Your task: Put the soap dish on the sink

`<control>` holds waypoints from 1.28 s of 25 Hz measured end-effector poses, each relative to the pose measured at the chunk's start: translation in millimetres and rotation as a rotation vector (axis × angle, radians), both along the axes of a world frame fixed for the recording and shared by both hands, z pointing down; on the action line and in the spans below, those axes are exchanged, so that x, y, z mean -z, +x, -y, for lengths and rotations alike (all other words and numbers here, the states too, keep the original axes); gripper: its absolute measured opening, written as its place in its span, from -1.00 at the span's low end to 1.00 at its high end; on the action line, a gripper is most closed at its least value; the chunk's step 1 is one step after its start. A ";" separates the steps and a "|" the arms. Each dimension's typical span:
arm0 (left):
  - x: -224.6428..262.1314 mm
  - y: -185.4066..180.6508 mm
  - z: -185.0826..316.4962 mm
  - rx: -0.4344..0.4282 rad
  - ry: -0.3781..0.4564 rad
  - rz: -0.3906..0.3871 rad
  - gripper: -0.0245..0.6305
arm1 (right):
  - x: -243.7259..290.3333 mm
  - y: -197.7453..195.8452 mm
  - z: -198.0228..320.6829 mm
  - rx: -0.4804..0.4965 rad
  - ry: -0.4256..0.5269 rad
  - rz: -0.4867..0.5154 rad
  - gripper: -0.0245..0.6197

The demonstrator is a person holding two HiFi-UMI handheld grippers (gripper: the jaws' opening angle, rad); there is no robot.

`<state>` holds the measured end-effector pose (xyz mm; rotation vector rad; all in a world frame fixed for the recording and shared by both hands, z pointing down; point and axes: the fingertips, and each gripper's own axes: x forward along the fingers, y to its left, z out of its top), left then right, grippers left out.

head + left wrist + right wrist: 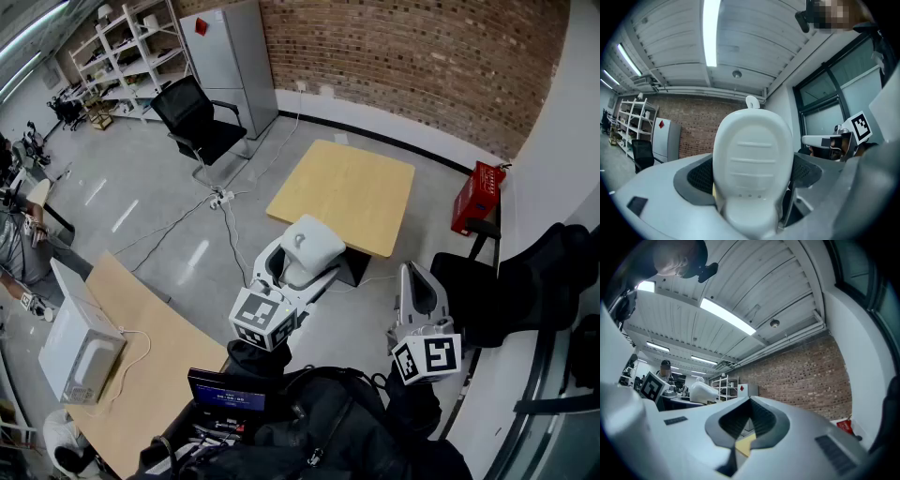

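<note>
I see one soap dish (752, 164), white, clamped between the jaws of my left tool (298, 267), which stand wide around it. My second tool, the right tool (749, 423), has its jaws together and is empty. One wooden tabletop (347, 192) lies ahead of both tools.

The light grey, smooth moulded left gripper (298, 272) and right gripper (419, 286) are seen at lower centre of the head view. Both are lined with dark grey ribbed pads (764, 420). A white marker cube (262, 319) printed with black squares is mounted on each. Black clothing (328, 427) is worn.
</note>
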<state>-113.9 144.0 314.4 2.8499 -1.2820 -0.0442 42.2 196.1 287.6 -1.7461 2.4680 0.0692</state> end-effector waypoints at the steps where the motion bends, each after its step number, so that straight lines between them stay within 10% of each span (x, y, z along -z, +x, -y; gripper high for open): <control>1: 0.1 2.6 0.2 -0.006 0.000 0.001 0.51 | -0.8 2.5 0.4 -0.003 -0.003 0.001 -0.91; 32: -16.0 58.3 12.1 -0.012 -0.017 0.011 0.51 | -40.7 52.2 17.8 0.022 -0.085 0.042 -0.91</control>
